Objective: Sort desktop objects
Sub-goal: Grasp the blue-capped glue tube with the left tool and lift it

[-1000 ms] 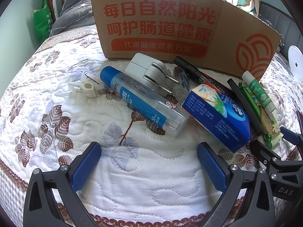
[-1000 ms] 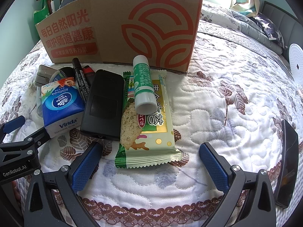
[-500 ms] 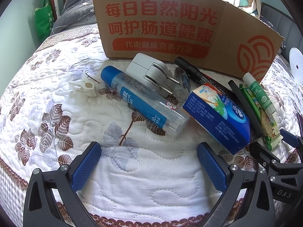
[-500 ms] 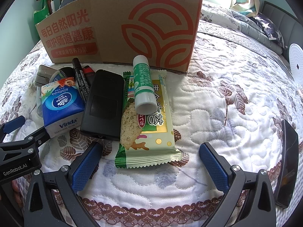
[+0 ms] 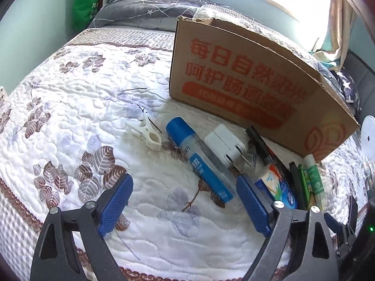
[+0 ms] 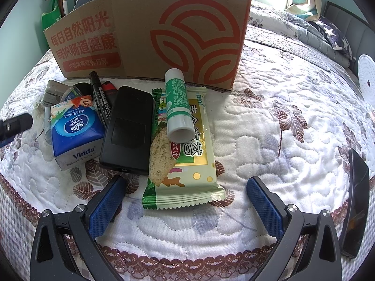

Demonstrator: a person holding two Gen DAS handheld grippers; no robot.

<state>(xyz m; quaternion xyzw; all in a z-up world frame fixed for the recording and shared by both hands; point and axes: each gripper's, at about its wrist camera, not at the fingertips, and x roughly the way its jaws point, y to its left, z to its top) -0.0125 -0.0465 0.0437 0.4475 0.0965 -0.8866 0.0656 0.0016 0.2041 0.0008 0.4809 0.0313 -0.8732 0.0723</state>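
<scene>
A row of objects lies on the quilted bed before a cardboard box (image 5: 246, 79) (image 6: 152, 35). In the left wrist view: a white clothes peg (image 5: 147, 134), a blue glue tube (image 5: 199, 161), a white charger (image 5: 227, 145), a black marker (image 5: 257, 142), a blue tissue pack (image 5: 276, 187). In the right wrist view: the tissue pack (image 6: 75, 131), the marker (image 6: 99, 98), a black case (image 6: 129, 128), a green snack pack (image 6: 185, 159) with a green-white glue stick (image 6: 177, 107) on it. My left gripper (image 5: 185, 207) and right gripper (image 6: 185, 208) are open and empty, near the bed's front edge.
A dark phone (image 6: 355, 206) lies at the bed's right edge. A white round disc (image 6: 365, 75) stands at the far right. Pillows and folded bedding (image 5: 145, 7) lie behind the box. A green bag (image 5: 84, 9) hangs at the back left.
The left gripper has swung left and pulled back, so the objects now sit to its right and the peg nearer the middle. The right gripper has not moved.
</scene>
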